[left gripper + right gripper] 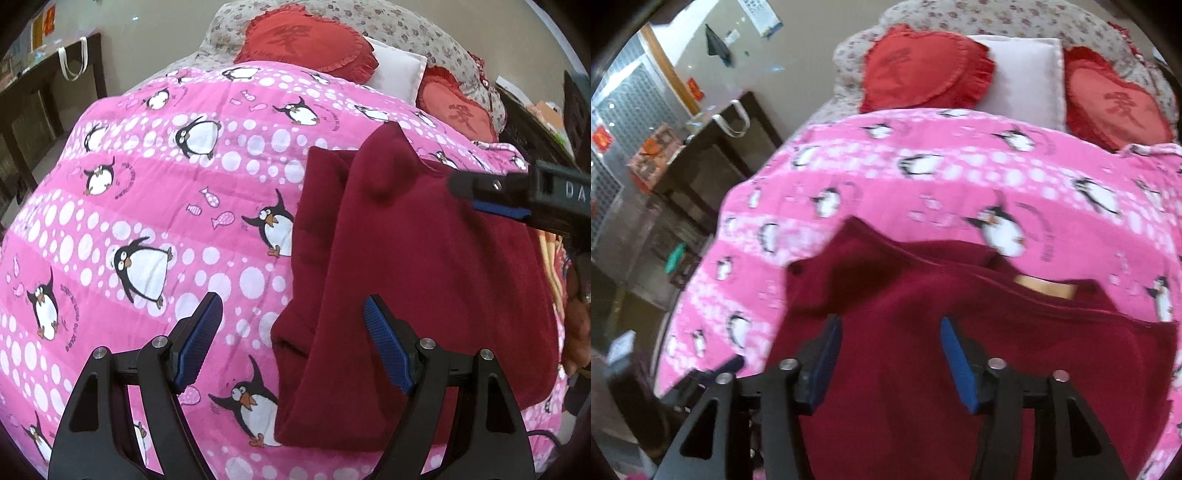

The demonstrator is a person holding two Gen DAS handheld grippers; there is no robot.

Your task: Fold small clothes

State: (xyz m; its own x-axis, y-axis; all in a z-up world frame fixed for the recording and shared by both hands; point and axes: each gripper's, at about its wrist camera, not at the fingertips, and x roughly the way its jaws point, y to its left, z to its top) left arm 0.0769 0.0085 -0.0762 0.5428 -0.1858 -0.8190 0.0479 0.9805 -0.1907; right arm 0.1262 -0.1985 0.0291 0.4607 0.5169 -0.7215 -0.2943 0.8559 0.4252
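The dark red top (424,295) lies on the pink penguin quilt (147,184) of the bed, near its right edge, with one side already folded over. The left claw (293,350) is wide and holds nothing. The right claw (886,354) is wide too, over the top. Pinch both near corners together, then lift evenly so the fold stays straight.

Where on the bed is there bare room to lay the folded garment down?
Free: the pink penguin quilt left of the maroon garment, up to the red heart cushions. Crowded: the head of the bed, with cushions and a white pillow, and the right side, where the garment lies under the right gripper.
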